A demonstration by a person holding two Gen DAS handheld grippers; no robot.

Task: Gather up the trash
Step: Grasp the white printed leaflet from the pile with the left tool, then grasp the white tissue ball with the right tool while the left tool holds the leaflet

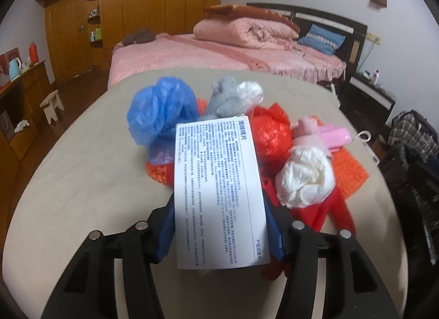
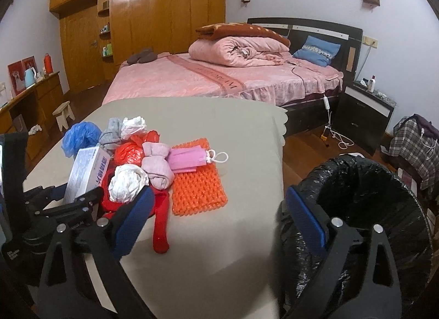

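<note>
My left gripper (image 1: pixel 219 225) is shut on a white printed box (image 1: pixel 219 192), held above the pile; the box also shows in the right wrist view (image 2: pixel 87 173). The pile on the beige table (image 2: pixel 219 250) holds a blue plastic bag (image 1: pixel 159 115), a grey sock ball (image 1: pixel 225 99), a red bag (image 1: pixel 271 132), a white bag (image 1: pixel 304 179), pink socks (image 2: pixel 156 165), a pink mask (image 2: pixel 189 158), an orange mesh mat (image 2: pixel 197 190) and a red cloth (image 2: pixel 160 223). My right gripper (image 2: pixel 216 209) is open and empty, over the table's right part, next to a bin with a black liner (image 2: pixel 365 209).
A bed with pink bedding (image 2: pixel 214 80) stands behind the table. A dark nightstand (image 2: pixel 365 110) is at the right, a wooden wardrobe (image 2: pixel 153 17) at the back, a small stool (image 2: pixel 64 114) and a desk (image 2: pixel 33 99) at the left.
</note>
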